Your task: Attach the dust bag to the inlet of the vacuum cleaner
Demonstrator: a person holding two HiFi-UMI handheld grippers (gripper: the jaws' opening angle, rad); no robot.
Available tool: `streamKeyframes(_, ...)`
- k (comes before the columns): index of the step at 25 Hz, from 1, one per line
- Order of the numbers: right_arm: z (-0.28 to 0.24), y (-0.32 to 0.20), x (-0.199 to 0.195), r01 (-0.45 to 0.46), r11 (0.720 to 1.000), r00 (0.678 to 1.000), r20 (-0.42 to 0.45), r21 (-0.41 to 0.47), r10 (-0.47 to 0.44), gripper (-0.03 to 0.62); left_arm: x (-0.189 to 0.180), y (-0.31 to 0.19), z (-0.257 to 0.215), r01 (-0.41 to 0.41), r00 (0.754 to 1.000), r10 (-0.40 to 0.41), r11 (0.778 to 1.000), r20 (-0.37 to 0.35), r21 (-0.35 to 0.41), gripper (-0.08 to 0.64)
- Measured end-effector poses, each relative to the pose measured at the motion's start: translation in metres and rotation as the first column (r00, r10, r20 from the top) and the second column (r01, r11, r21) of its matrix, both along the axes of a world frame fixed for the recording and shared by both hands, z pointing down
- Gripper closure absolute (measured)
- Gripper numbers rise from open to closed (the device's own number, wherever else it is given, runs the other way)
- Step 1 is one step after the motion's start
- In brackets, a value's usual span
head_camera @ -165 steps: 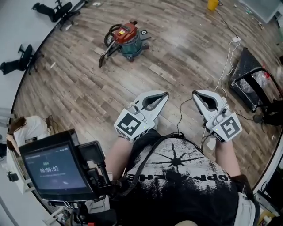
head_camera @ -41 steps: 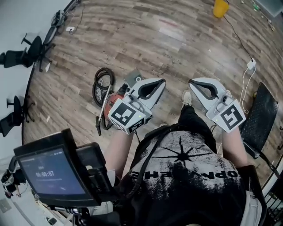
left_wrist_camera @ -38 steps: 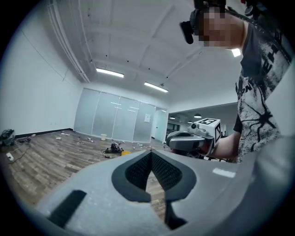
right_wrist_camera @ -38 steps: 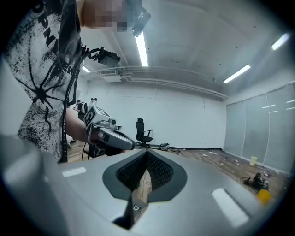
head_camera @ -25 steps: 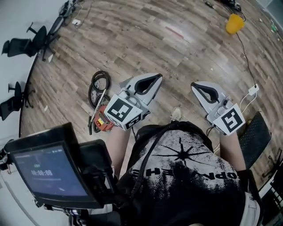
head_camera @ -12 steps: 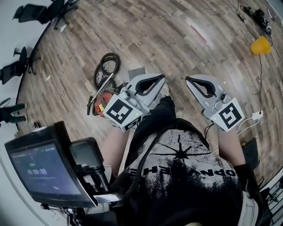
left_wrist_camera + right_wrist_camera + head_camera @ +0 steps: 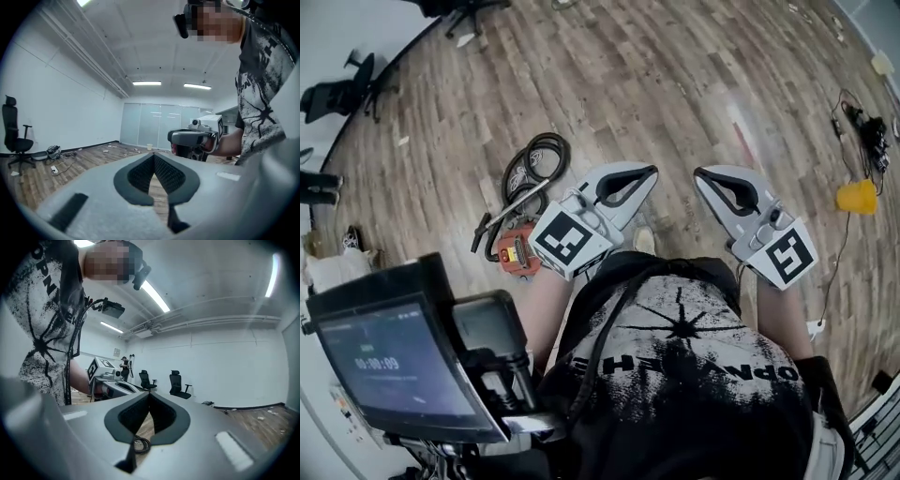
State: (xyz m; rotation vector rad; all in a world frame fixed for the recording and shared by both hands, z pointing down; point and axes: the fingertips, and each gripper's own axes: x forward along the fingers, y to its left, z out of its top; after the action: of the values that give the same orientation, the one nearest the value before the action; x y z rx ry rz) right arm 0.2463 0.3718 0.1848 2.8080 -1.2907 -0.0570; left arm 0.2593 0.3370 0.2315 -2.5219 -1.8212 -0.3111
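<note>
I carry the left gripper (image 7: 649,173) and right gripper (image 7: 703,175) level, jaws together and empty, since the vacuum cleaner (image 7: 517,253) lies on the floor (image 7: 675,84) down left, not yet within reach, I judge.

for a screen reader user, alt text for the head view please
Seen steeply from above, a person holds the left tool and right tool, both shut and empty, side by side above a wooden floor. A red vacuum cleaner with a coiled black hose sits beside the left tool.
</note>
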Motion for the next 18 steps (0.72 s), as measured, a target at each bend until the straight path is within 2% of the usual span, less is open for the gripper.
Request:
streamKeyframes(3, 0.002, -0.024, 0.025, 0.106, 0.994, 0.994, 0.004, -0.010, -0.106, 0.591, 0.023, -0.023, -0.002, 0.094, 0.996, -0.094, 0.996, -0.004, -0.007, 0.563)
streamKeyframes(6, -0.004, -0.053, 0.067, 0.209, 0.978, 0.978, 0.022, -0.020, -0.209, 0.591, 0.060, -0.054, -0.008, 0.191, 0.981, -0.191, 0.982, 0.008, -0.003, 0.563)
streamKeyframes(9, -0.009, -0.084, 0.109, 0.307, 0.952, 0.951, 0.032, -0.014, -0.306, 0.591, 0.092, -0.082, -0.009, 0.289, 0.957, -0.289, 0.957, 0.026, -0.005, 0.563)
streamKeyframes(11, -0.007, -0.108, 0.129, 0.397, 0.918, 0.917, 0.040, -0.013, -0.396, 0.591, 0.108, -0.103, -0.006, 0.367, 0.930, -0.367, 0.930, 0.025, 0.010, 0.563)
streamKeyframes(13, -0.009, -0.133, 0.147, 0.516, 0.857, 0.856, 0.038, -0.005, -0.515, 0.591, 0.123, -0.123, -0.007, 0.477, 0.878, -0.477, 0.879, 0.026, 0.017, 0.563)
streamKeyframes(16, -0.031, -0.163, 0.176, 0.689, 0.723, 0.723, 0.013, 0.060, -0.690, 0.591, 0.146, -0.151, -0.007, 0.652, 0.756, -0.652, 0.758, 0.061, 0.022, 0.563)
streamKeyframes(18, -0.044, -0.174, 0.189, 0.763, 0.642, 0.644, -0.009, 0.080, -0.765, 0.591, 0.156, -0.162, -0.002, 0.729, 0.680, -0.729, 0.684, 0.077, 0.034, 0.563)
